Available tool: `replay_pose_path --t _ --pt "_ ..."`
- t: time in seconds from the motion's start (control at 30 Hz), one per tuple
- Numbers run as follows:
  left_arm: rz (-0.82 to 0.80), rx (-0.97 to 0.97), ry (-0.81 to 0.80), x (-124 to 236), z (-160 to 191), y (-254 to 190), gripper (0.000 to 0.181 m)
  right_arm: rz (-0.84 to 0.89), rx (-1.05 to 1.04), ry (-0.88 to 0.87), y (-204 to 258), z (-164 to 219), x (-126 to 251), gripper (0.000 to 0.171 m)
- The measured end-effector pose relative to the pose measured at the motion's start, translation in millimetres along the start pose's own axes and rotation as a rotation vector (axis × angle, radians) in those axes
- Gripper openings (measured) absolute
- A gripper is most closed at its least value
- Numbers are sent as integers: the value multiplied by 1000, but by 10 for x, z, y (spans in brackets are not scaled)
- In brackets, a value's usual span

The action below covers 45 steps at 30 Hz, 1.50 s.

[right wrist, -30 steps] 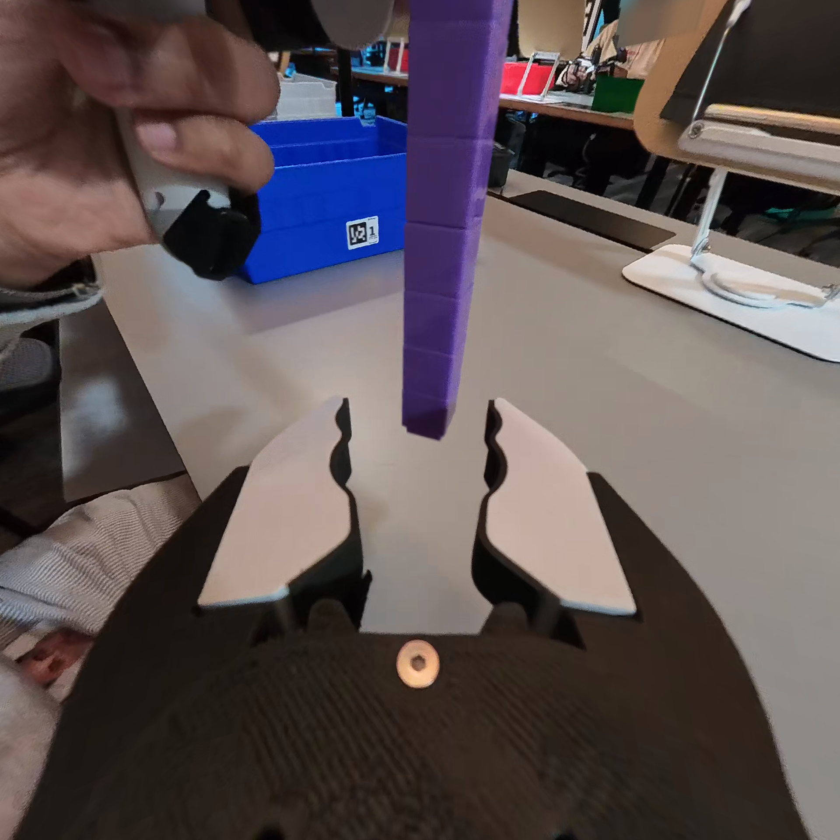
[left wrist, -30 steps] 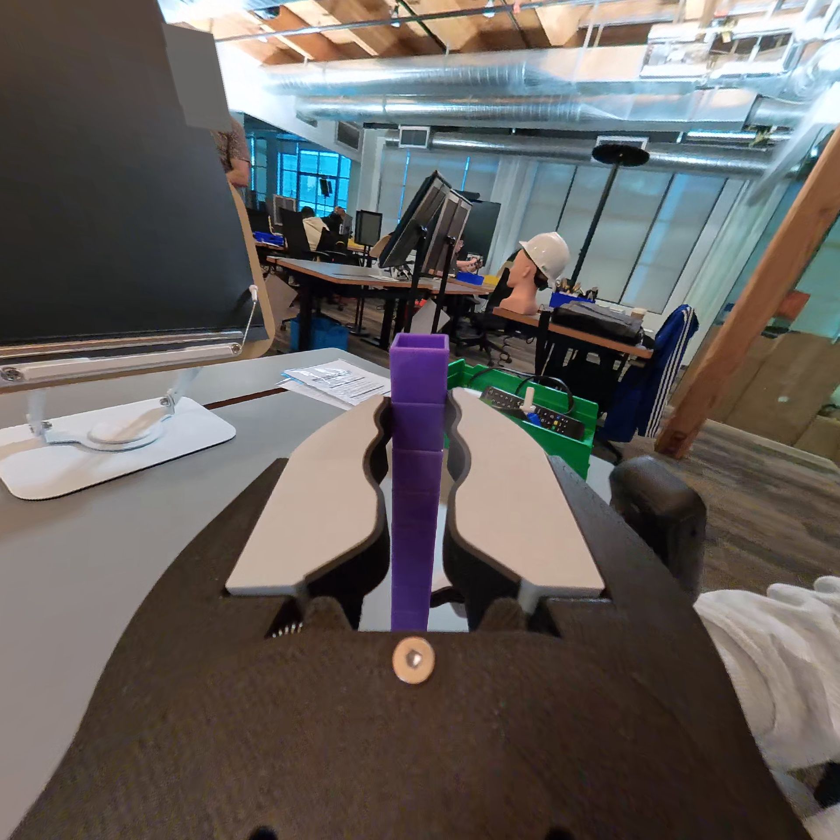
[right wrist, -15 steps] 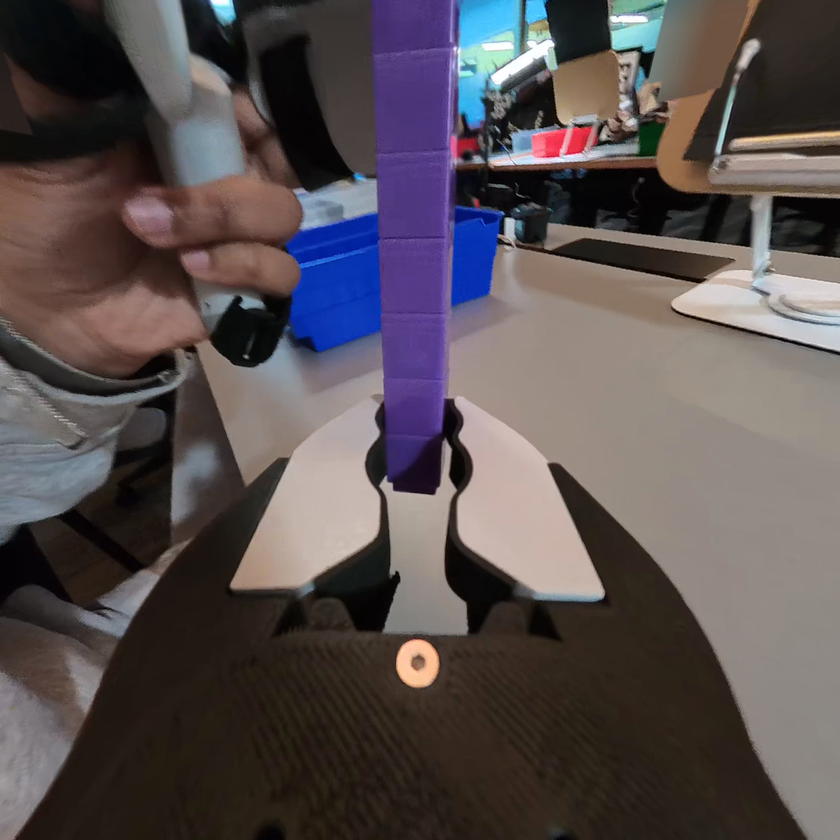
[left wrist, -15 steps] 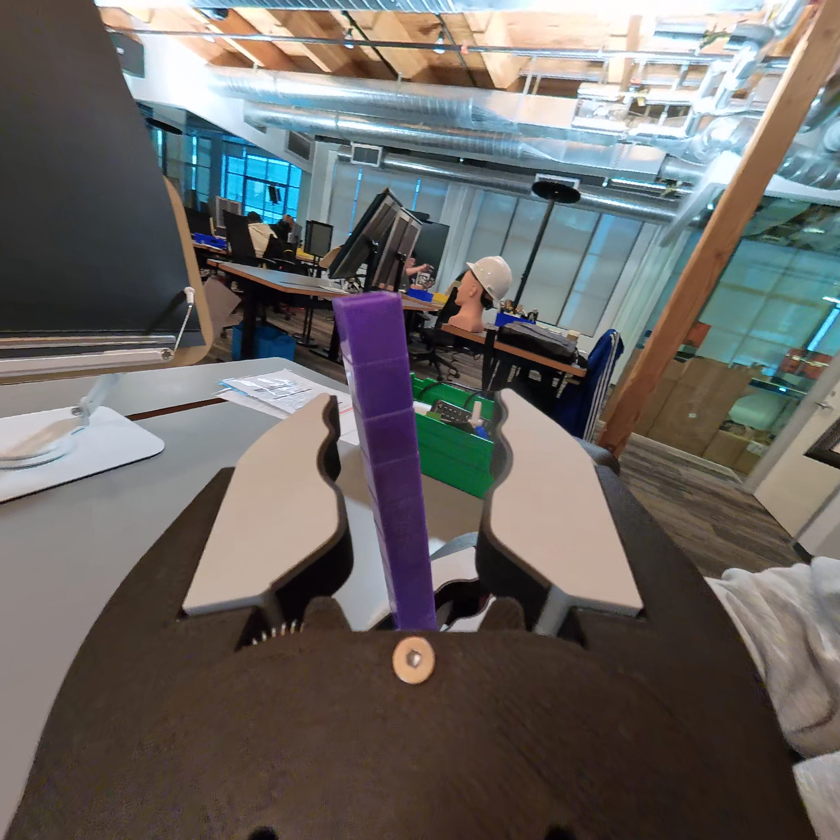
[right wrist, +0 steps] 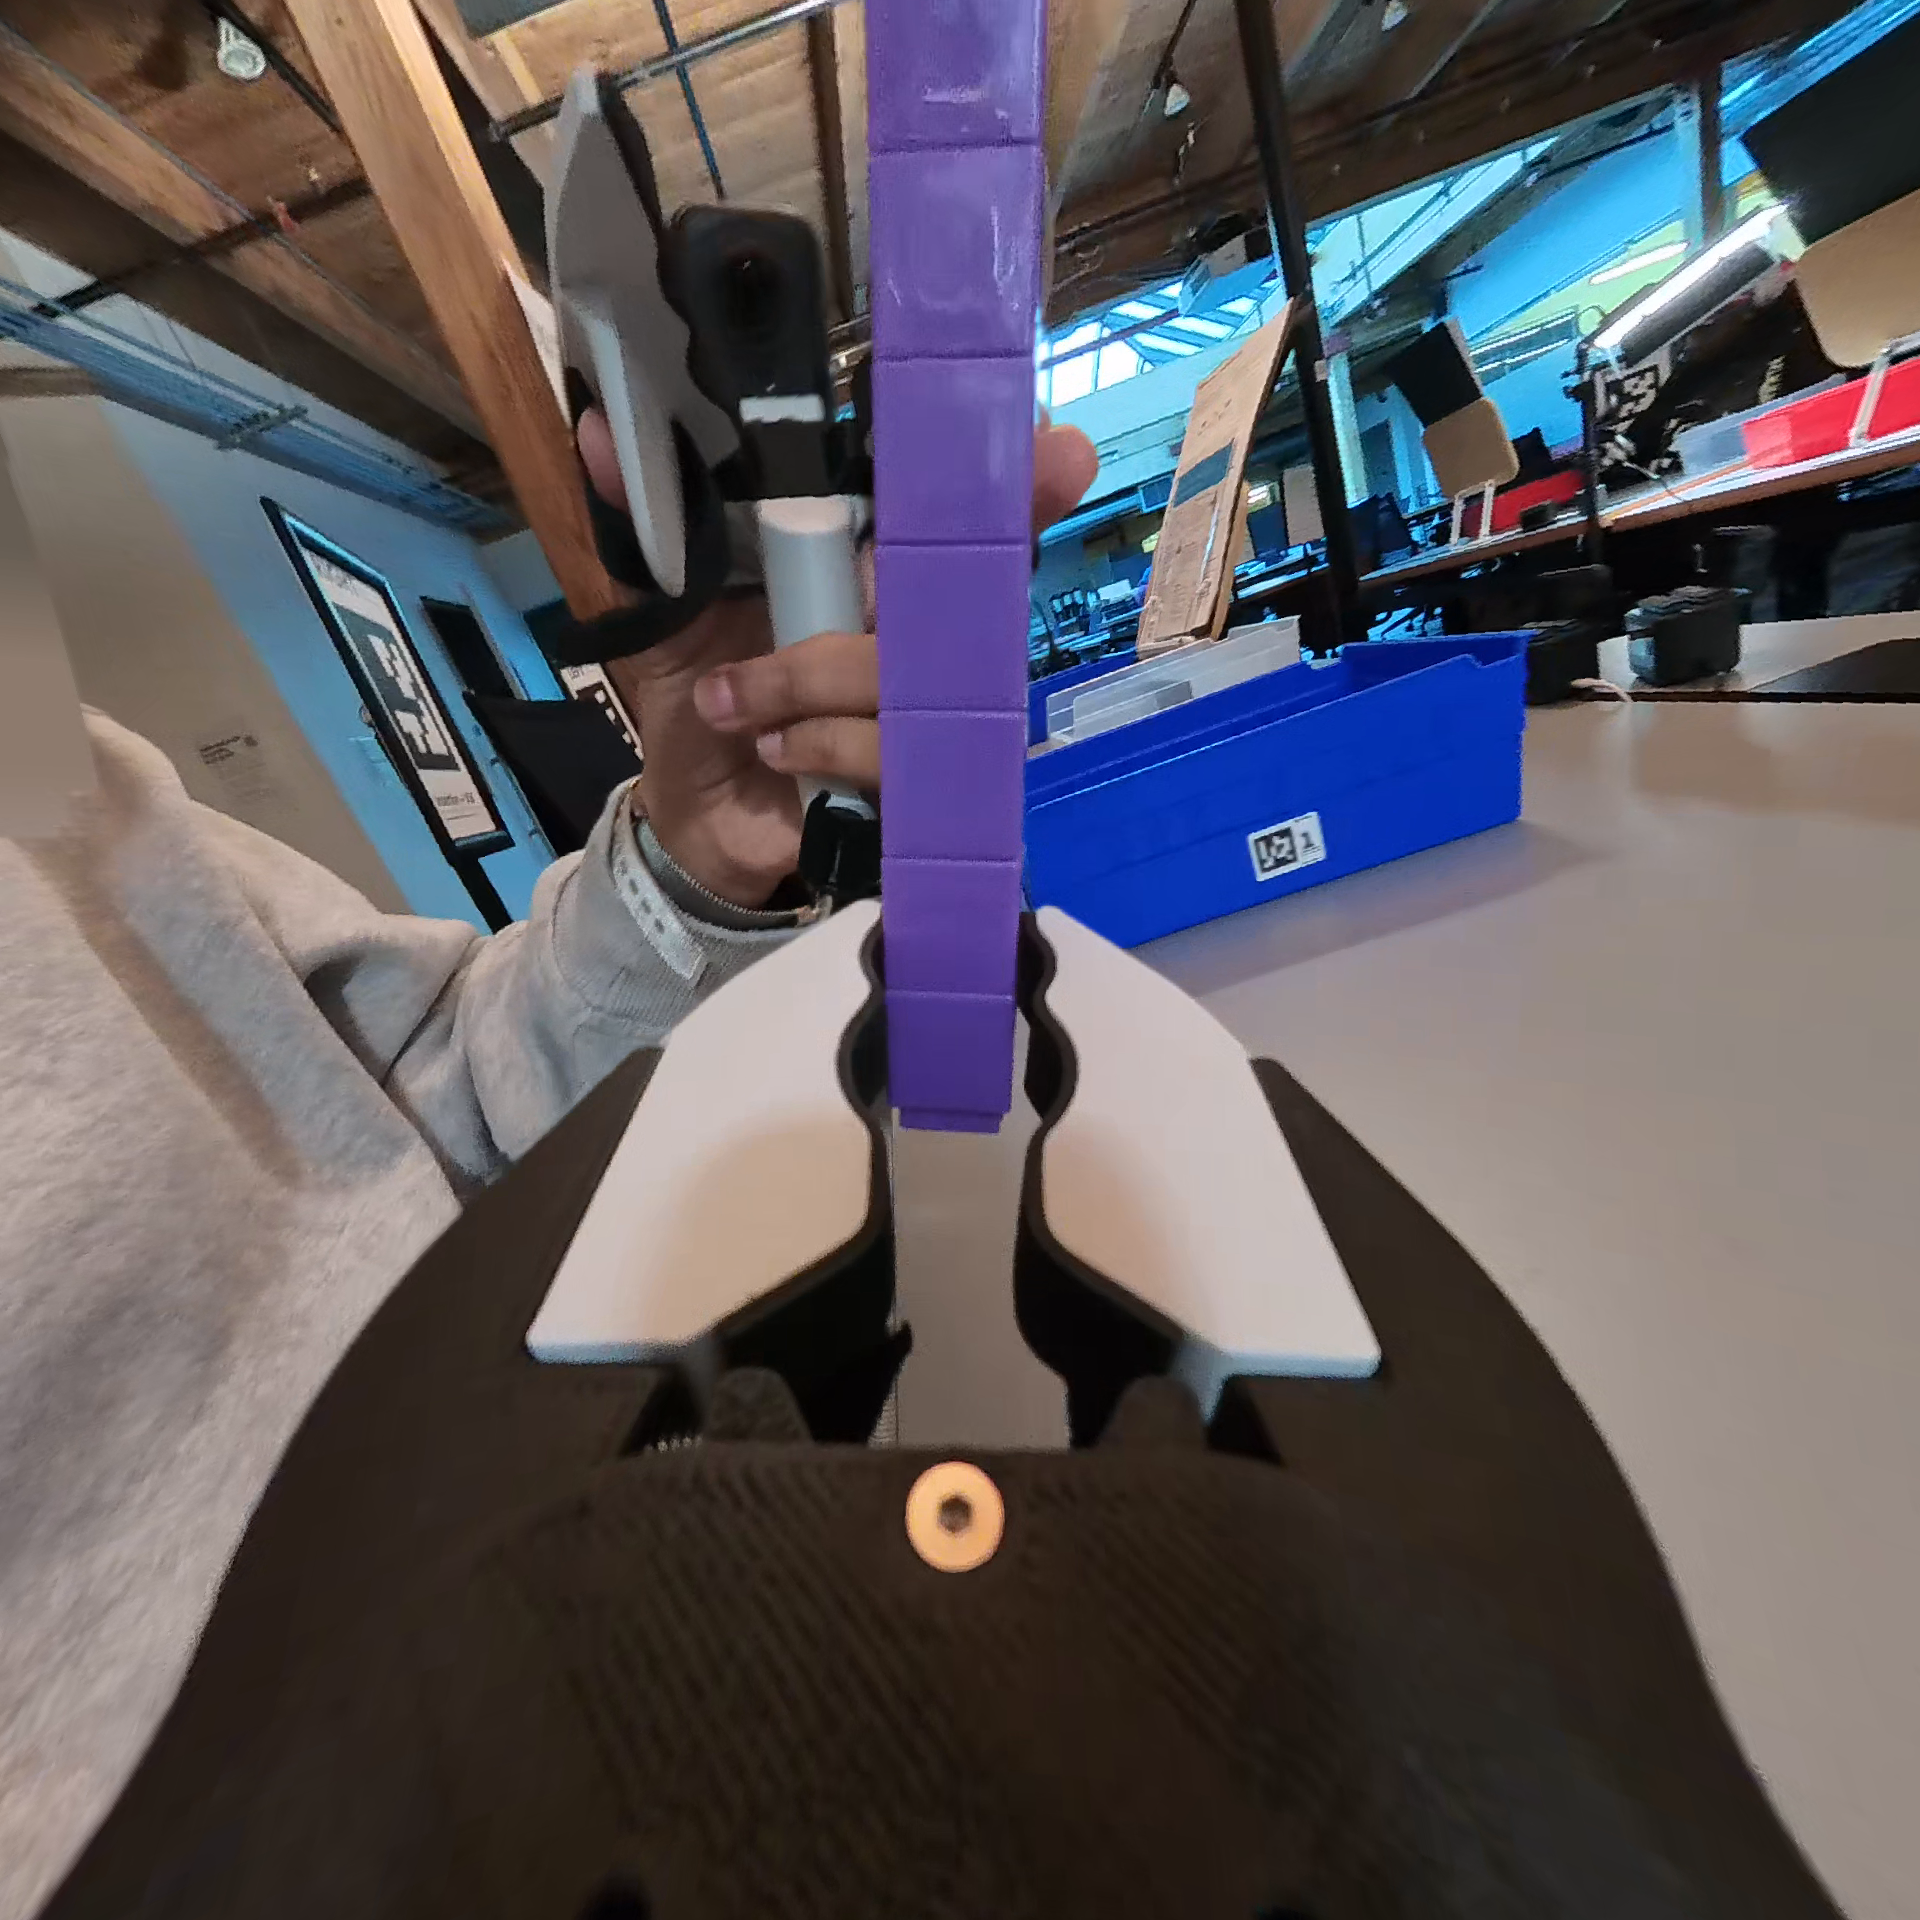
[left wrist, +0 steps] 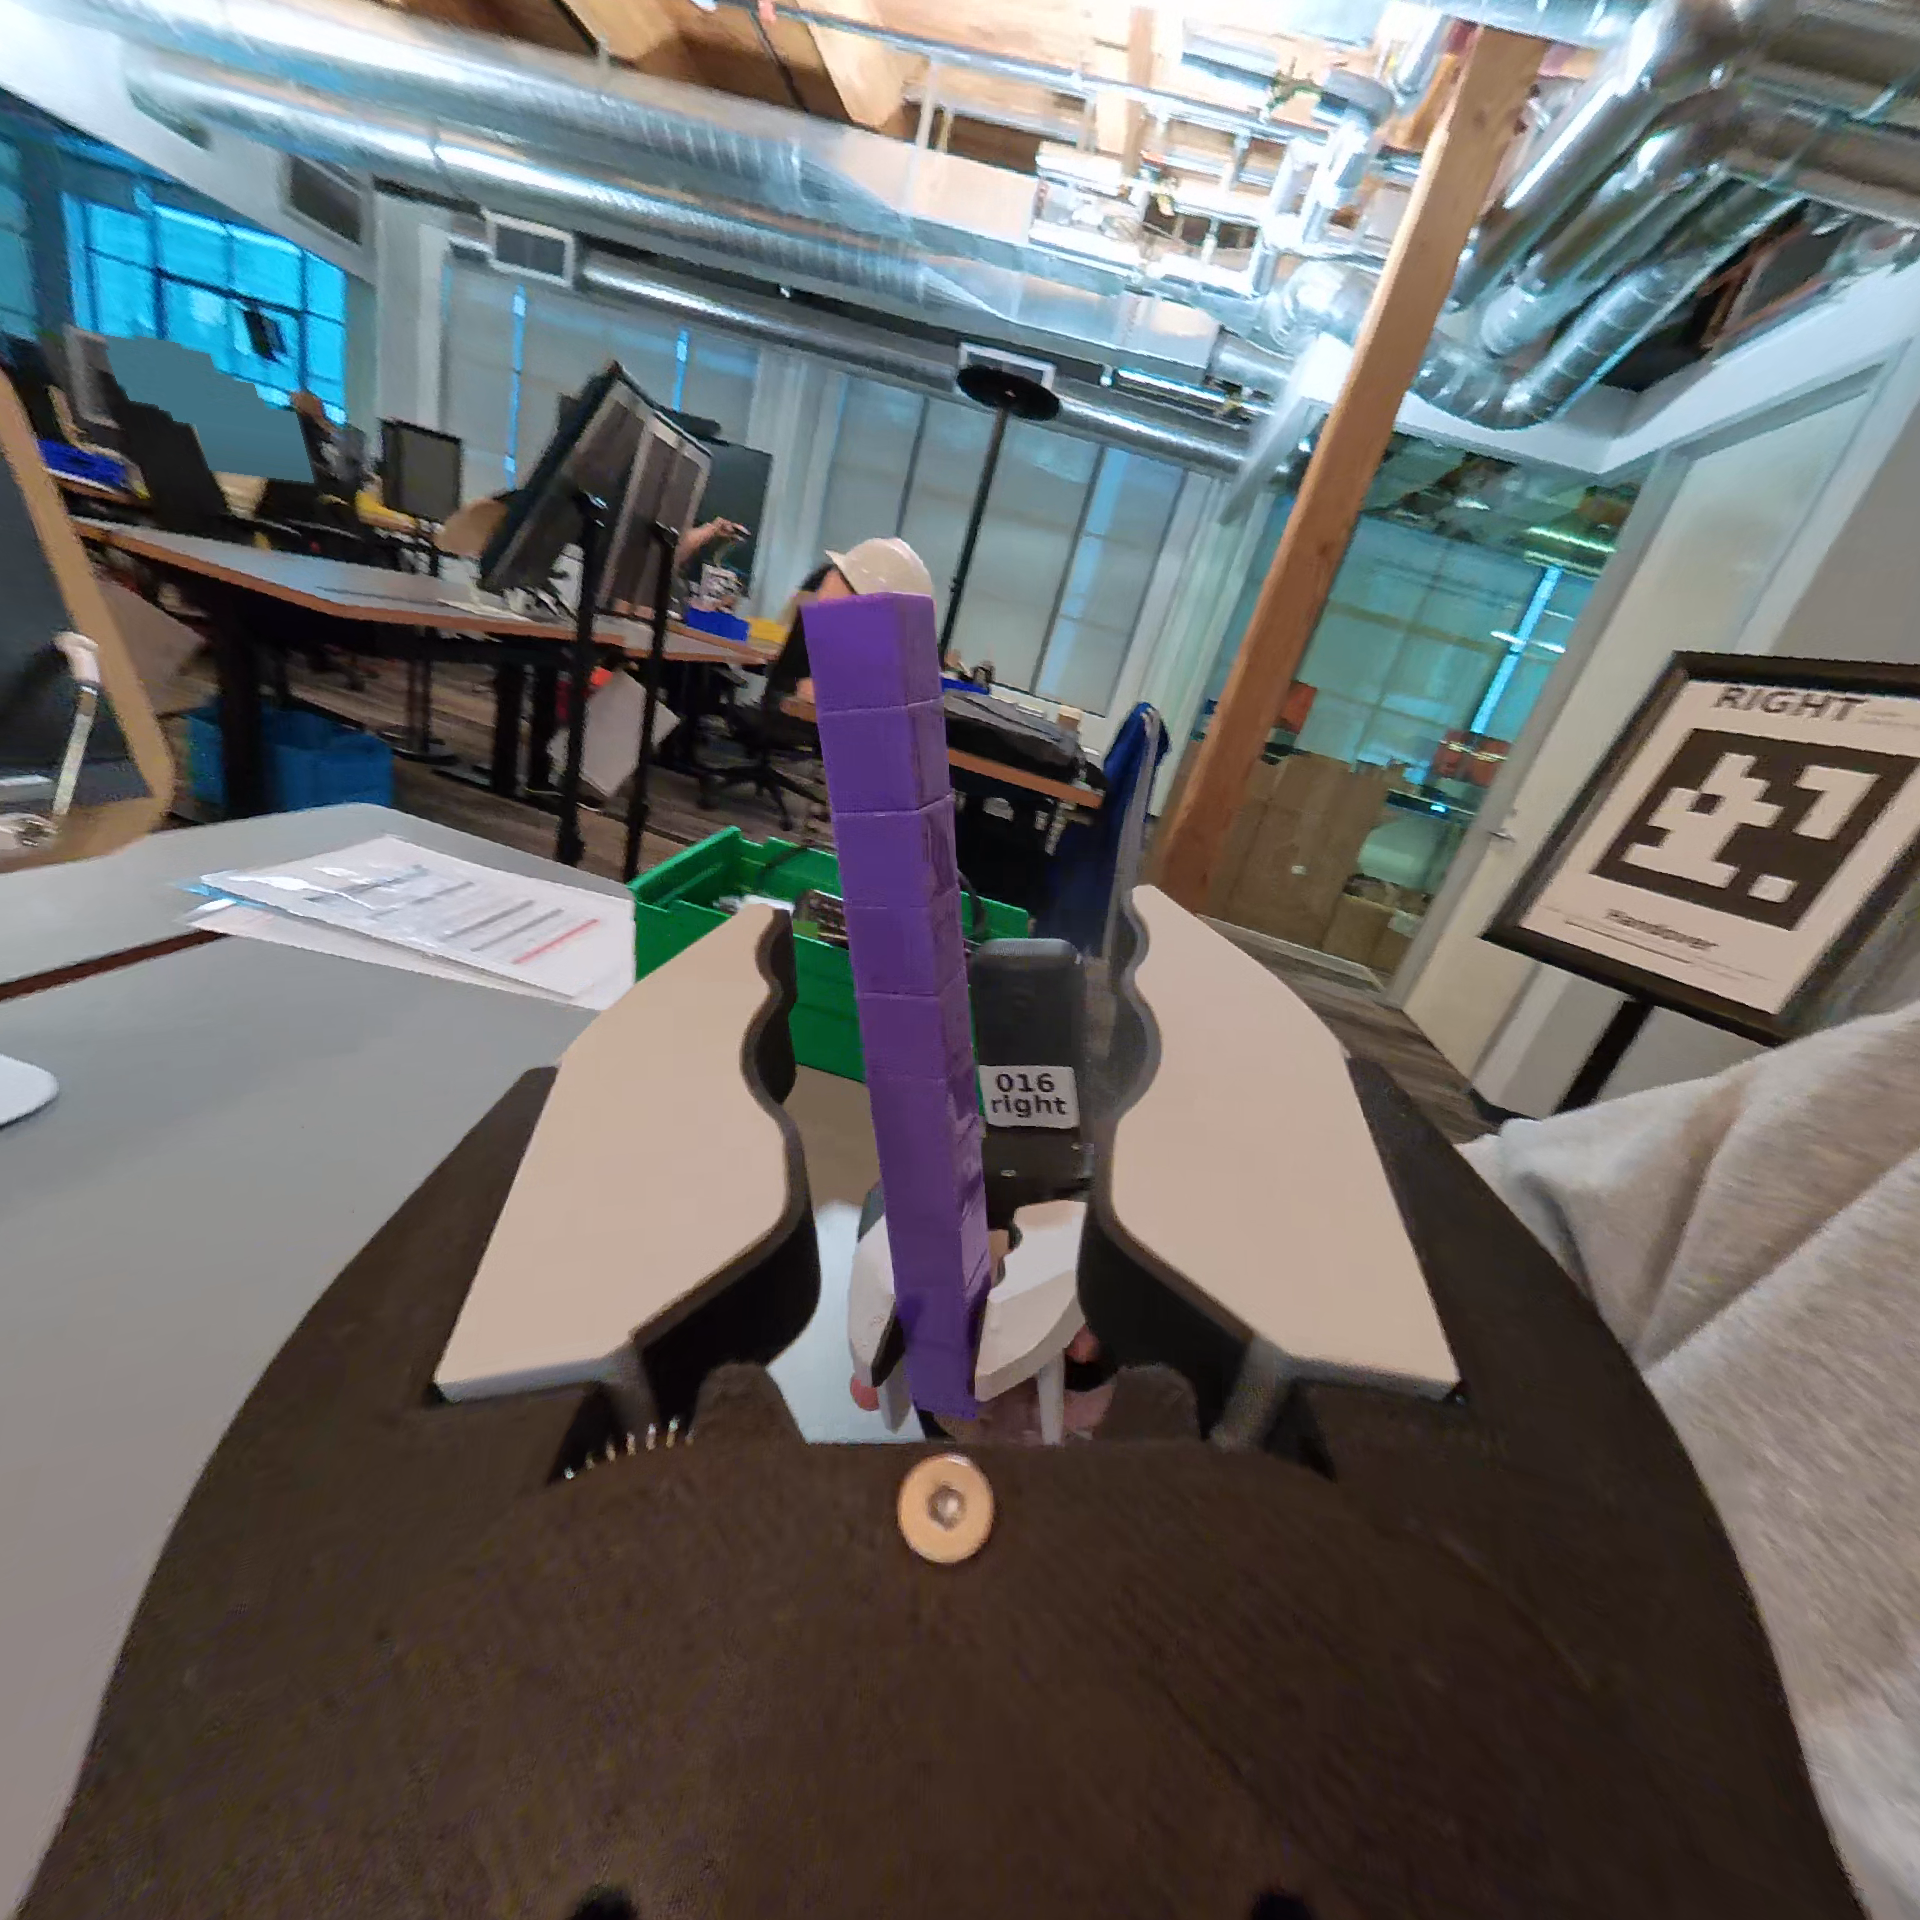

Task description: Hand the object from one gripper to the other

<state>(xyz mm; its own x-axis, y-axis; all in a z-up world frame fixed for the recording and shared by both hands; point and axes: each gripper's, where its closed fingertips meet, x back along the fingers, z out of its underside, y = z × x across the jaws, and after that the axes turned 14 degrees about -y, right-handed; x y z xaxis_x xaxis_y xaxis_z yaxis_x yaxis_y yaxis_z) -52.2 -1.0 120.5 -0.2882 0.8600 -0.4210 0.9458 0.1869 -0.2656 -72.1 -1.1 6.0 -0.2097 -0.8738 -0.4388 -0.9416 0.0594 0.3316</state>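
Note:
A long purple bar of stacked cubes (right wrist: 954,623) stands upright. My right gripper (right wrist: 954,935) is shut on its lower end. In the left wrist view the bar (left wrist: 904,935) rises between the fingers of my left gripper (left wrist: 951,914), which is wide open and does not touch it. The right gripper's white fingers (left wrist: 1023,1320) show below, clamped on the bar's base. In the right wrist view the left gripper (right wrist: 623,364) shows higher up behind the bar, held by a hand (right wrist: 748,748).
A grey table (right wrist: 1610,1039) lies below. A blue bin (right wrist: 1299,769) stands on it behind the bar. A green bin (left wrist: 717,914) and papers (left wrist: 416,914) sit at its far edge. A framed marker sign (left wrist: 1745,831) and a wooden post (left wrist: 1330,520) stand to the right. The left gripper's tips are roughly 12 cm from the right gripper's.
The left gripper opened and let go of the bar. The right gripper closed on the bar's lower end and now holds it. Both views have tilted upward.

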Motion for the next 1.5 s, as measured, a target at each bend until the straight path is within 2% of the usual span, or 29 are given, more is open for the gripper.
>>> replay_pose_path --t 0.33,0.37,0.47,0.67,0.7,0.77,0.87,1.07,1.13,1.23,1.37,1.5 --pt "109 64 -6 -12 -2 -174 59 -183 -30 69 380 199 -113 23" --pt "122 55 -11 -6 -15 -196 56 -186 -30 72 393 206 -119 23" --pt "196 48 -1 29 -40 -314 24 -193 -13 91 421 234 -125 23" --pt "215 -25 16 34 -50 -379 22 -154 14 66 382 216 -143 24" --pt "208 -34 14 35 -57 -373 22 -133 13 56 341 203 -142 29" --pt "193 -37 16 36 -69 -350 23 -76 24 28 230 154 -134 51" --pt "153 -52 29 47 -68 -271 22 -4 66 -20 86 46 -94 69" --pt "69 -25 16 96 -95 -63 22 65 285 5 -54 -15 -11 83" --pt "22 -16 -10 116 -122 35 22 101 358 55 -92 27 5 79" --pt "-97 -15 -79 161 -176 236 22 205 466 112 -144 5 49 48" --pt "-333 -37 -216 296 -196 545 21 311 606 199 -210 78 54 46" --pt "-387 -82 -248 285 -119 525 22 379 623 322 -313 335 37 45"
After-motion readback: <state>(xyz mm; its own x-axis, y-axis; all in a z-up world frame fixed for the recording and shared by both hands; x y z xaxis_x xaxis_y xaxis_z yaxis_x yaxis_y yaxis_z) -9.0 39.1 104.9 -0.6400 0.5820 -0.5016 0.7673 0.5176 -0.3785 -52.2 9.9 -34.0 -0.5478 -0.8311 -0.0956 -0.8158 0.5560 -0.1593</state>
